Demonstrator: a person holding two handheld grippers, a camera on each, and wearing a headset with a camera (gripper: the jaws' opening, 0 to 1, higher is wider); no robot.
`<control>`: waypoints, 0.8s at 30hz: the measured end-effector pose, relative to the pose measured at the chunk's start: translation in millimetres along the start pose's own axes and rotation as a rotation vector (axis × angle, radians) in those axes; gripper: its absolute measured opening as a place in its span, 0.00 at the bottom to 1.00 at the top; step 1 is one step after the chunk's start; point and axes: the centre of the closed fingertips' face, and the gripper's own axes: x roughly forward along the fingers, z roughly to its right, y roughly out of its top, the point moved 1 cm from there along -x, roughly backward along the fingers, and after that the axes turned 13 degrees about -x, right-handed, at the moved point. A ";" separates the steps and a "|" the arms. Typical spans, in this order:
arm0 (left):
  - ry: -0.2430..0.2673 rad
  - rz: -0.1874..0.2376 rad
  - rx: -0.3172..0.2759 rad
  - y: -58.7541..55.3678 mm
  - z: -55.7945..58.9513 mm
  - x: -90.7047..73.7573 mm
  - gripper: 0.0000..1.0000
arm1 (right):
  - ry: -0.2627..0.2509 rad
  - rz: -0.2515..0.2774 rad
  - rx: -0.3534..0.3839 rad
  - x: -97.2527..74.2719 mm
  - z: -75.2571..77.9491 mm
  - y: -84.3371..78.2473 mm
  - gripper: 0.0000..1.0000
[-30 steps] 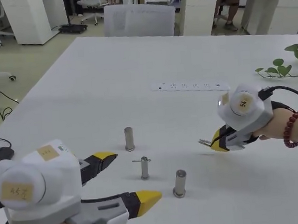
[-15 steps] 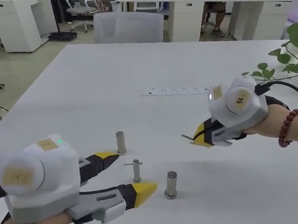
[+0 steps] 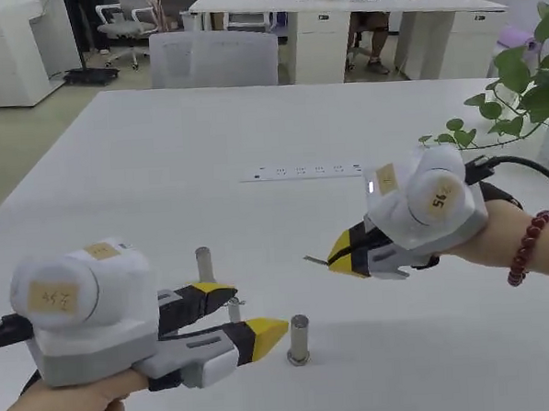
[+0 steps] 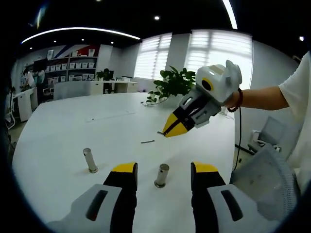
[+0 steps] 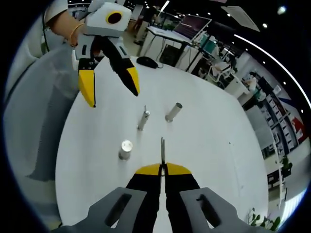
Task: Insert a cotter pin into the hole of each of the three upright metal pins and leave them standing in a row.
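Three upright metal pins stand on the white table: a far one [image 3: 204, 263], a near one [image 3: 299, 339] and a middle one [image 3: 234, 308] half hidden behind my left gripper's jaws. My left gripper [image 3: 239, 310] is open, with its jaws on either side of that middle pin. My right gripper [image 3: 340, 255] hovers to the right of the row, shut on a thin cotter pin [image 3: 314, 259] that points left. In the right gripper view the cotter pin [image 5: 162, 144] points between the middle pin [image 5: 144, 119] and the near pin [image 5: 125, 149]. The left gripper view has one pin [image 4: 162, 174] between the jaws.
A white power strip [image 3: 300, 173] lies further back on the table. A green plant [image 3: 516, 73] leans in at the right edge. One small thin pin [image 4: 147, 141] lies loose on the table [image 3: 162, 165] beyond the row. A grey chair [image 3: 213, 59] stands at the far side.
My right gripper has lifted and moved left toward the row with the cotter pin in it. My left gripper has moved forward around the middle pin. The head camera has shifted.
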 end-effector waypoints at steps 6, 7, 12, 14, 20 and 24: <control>-0.019 0.004 -0.064 2.8 3.1 6.3 0.36 | 0.004 0.015 -0.039 -2.1 -10.7 12.8 0.03; -0.022 0.002 -0.072 2.6 3.7 7.0 0.35 | 0.006 0.018 -0.043 -2.2 -12.2 14.3 0.03; -0.041 -0.003 -0.120 1.8 7.0 9.3 0.31 | 0.008 0.026 -0.072 -2.2 -20.8 22.6 0.03; -0.048 -0.007 -0.133 1.3 7.6 10.2 0.30 | 0.013 0.028 -0.086 -2.4 -24.7 25.8 0.03; -0.066 -0.026 -0.179 -2.0 12.5 13.1 0.25 | 0.018 0.041 -0.111 -3.7 -33.2 35.1 0.03; -0.079 -0.034 -0.205 -3.5 15.5 15.1 0.21 | 0.021 0.044 -0.127 -4.3 -37.4 38.9 0.03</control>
